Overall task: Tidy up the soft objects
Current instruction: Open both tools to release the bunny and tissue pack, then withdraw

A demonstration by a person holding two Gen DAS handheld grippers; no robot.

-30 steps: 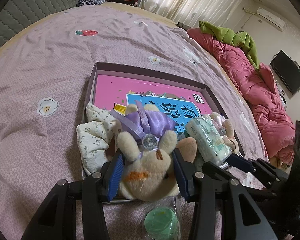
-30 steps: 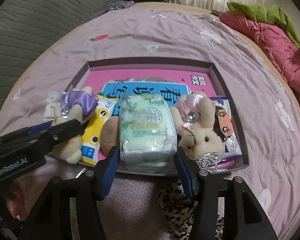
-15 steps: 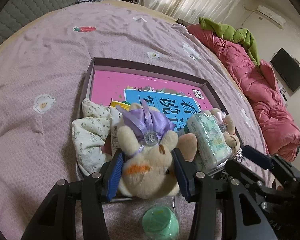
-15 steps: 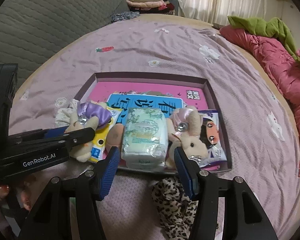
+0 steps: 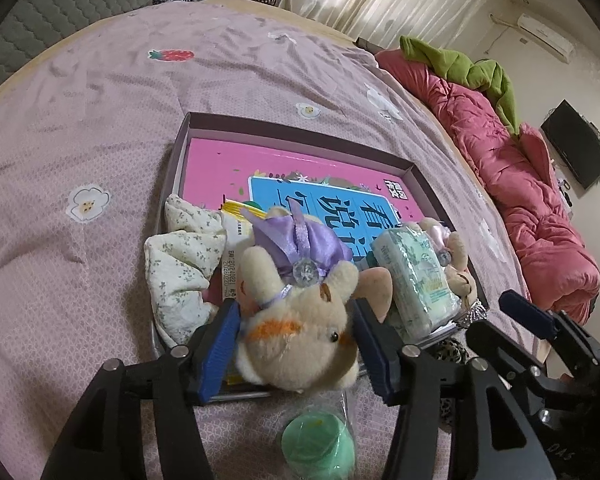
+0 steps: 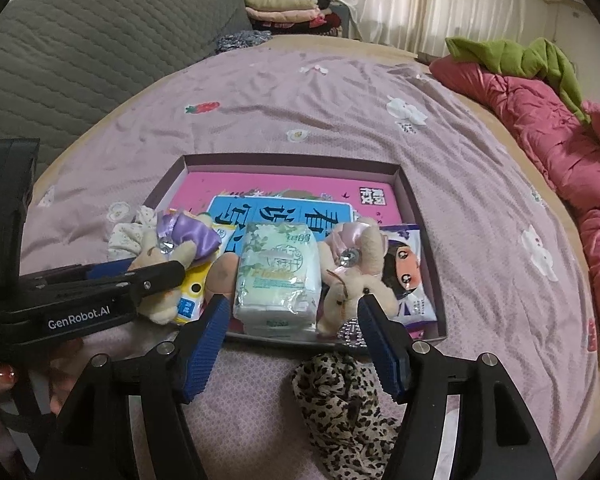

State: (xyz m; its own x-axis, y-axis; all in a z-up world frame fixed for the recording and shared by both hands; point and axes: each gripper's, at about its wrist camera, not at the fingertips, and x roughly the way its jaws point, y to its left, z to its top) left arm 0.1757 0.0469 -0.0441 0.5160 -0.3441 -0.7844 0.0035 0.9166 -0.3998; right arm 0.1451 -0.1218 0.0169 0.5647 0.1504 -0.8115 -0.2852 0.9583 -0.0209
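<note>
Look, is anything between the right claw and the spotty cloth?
Nothing visible. The leopard cloth lies bare on the bed under the right gripper, whose jaws have just been opening, empty; the tissue pack sits beyond in the box.

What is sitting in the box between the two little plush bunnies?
A green-and-white tissue pack stands between the purple-bow bunny and the pink-bow bunny. The right wrist view shows it best, with a tan rounded plush bit beside the pack.

The yellow packet lies mostly buried under the purple-bowed plush rabbit — its print too small to read — and the leopard-print cloth runs off the bottom edge.
</note>
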